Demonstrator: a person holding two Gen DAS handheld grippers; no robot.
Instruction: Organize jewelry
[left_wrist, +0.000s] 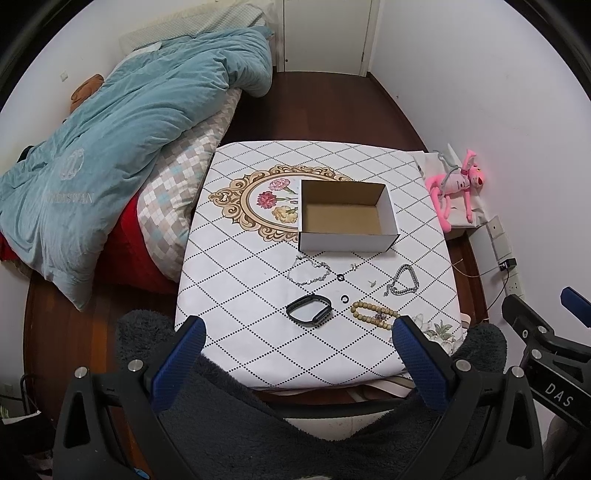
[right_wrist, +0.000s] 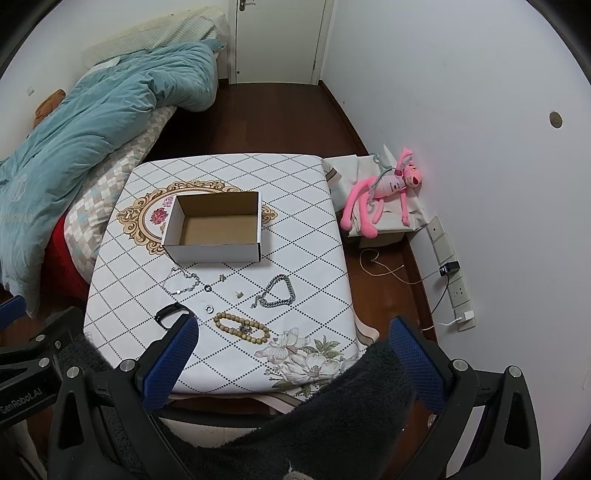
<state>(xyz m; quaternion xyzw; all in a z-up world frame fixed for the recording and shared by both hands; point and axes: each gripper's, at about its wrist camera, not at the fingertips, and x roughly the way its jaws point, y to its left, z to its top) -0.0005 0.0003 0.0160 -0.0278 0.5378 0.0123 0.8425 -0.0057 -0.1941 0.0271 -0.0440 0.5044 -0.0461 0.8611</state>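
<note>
We hold left claw (left_wrist: 297, 334) and right claw (right_wrist: 291, 332) wide open, empty, above counter (left_wrist: 369, 354); jewelry laid at 6 o'clock of box (left_wrist: 347, 218), ready for sorting.

A home bedroom: a bed (left_wrist: 173, 184) heaped with a teal duvet (left_wrist: 122, 140), a pink plush toy (right_wrist: 384, 192), a wooden floor (right_wrist: 258, 122).

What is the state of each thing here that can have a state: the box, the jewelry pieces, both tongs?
Cardboard box: open, empty, upright.
Black band: on table, outside box.
Bead bracelet: on table, outside box.
Thick silver chain: on table, loosely bunched.
Thin silver bracelet: on table, spread in loop.
Left tongs: open, empty.
Right tongs: open, empty.
</note>
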